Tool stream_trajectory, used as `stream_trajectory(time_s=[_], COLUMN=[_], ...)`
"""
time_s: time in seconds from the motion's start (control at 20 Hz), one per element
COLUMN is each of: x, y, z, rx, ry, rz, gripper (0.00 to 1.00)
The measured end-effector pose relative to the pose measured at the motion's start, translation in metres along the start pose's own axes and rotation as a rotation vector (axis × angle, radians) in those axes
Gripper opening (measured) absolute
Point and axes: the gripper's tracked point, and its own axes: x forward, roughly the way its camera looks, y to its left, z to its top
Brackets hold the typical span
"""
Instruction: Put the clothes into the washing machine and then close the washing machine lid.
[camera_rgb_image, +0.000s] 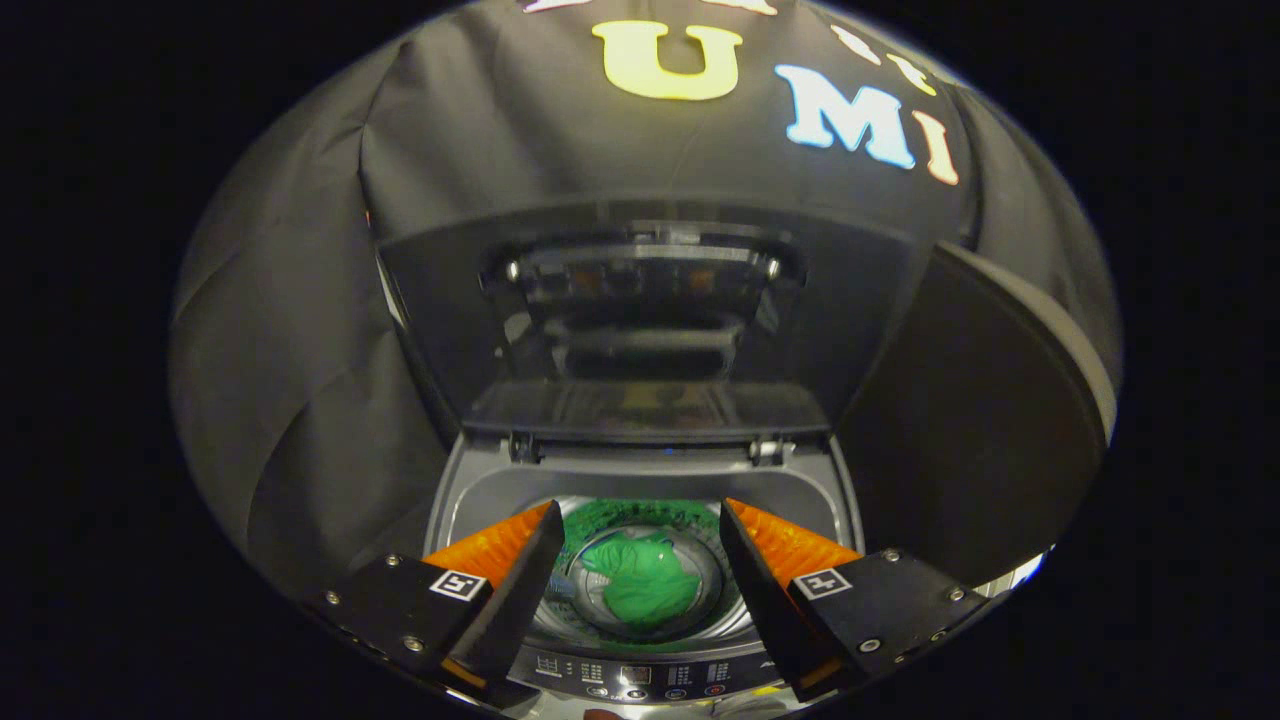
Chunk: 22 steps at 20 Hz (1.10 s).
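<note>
Tongs (640, 520): spread apart, holding nothing, poised above the washing machine (640, 480).
Clothes (640, 585): green, lay in the drum, below and between the tongs.
Lid (650, 320): stood raised, beyond the tongs.

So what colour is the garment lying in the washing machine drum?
Bright green garment, clearest in the gripper view, between the open claw fingers.

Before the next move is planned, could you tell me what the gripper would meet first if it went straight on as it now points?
Probably the green garment at the bottom of the washing machine drum; the open gripper points into it, though depth is unclear.
</note>
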Motion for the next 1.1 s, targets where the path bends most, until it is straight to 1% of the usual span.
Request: stream_trajectory(time_s=[0.15,0.25,0.35,0.5,0.65,0.9,1.1], x=[-0.034,-0.051,-0.06,-0.059,-0.043,0.002,0.047], y=[0.007,0.006,0.003,0.003,-0.009,-0.024,-0.033], z=[0.052,0.082,0.113,0.156,0.186,0.213,0.211], rx=[0.004,-0.011,-0.039,-0.048,-0.041,-0.018,-0.003], ry=[-0.109,-0.157,-0.197,-0.232,-0.236,-0.189,-0.097], rz=[-0.018,-0.04,-0.066,-0.076,-0.094,-0.096,-0.082], gripper=[0.95,0.95,0.96,0.95,0.96,0.96,0.96])
